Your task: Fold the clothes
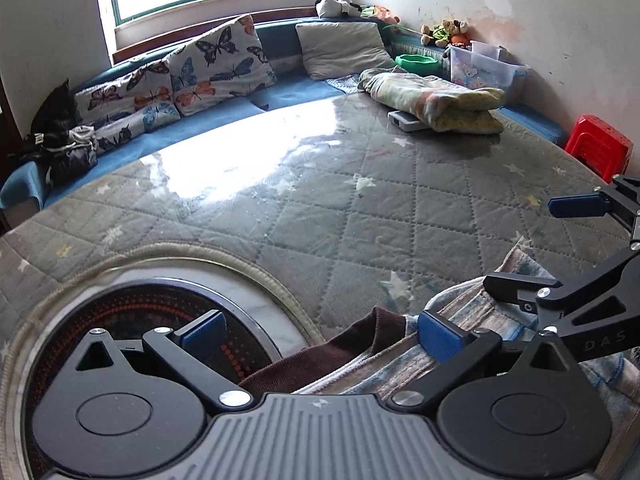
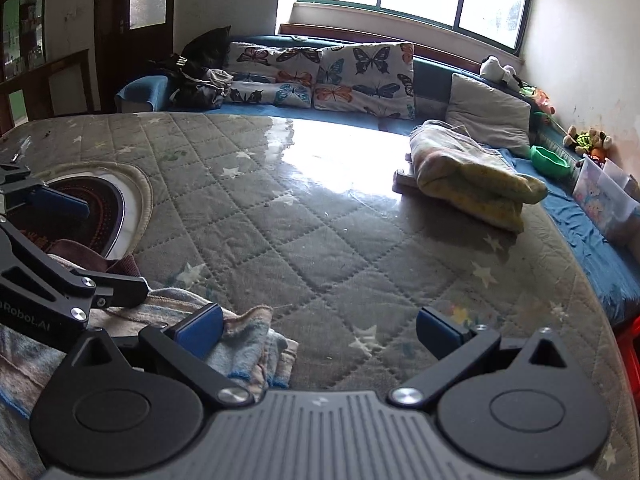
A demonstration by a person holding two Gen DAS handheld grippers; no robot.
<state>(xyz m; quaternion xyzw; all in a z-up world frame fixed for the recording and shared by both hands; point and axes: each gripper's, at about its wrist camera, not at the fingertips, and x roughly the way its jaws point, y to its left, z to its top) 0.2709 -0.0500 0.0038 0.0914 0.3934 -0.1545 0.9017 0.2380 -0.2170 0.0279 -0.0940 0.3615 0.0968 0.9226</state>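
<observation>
A folded striped pale-blue and beige garment (image 1: 480, 316) with a brown collar (image 1: 360, 340) lies at the near edge of the quilted table cover (image 1: 320, 216). My left gripper (image 1: 320, 334) is open, its right finger over the garment and its left finger over a round cutout. The garment also shows in the right wrist view (image 2: 248, 340). My right gripper (image 2: 320, 330) is open, its left finger at the garment's right edge and its right finger over bare cover. Each gripper shows at the edge of the other's view. Neither holds anything.
A round dark stove plate (image 1: 132, 320) sits in a cutout of the cover at near left. A folded yellow-pink blanket (image 2: 472, 172) lies at the far right of the table. Butterfly cushions (image 2: 352, 72), a grey pillow (image 2: 488, 112), toys and a plastic box (image 2: 604, 196) line the bench behind. A red stool (image 1: 600, 144) stands at right.
</observation>
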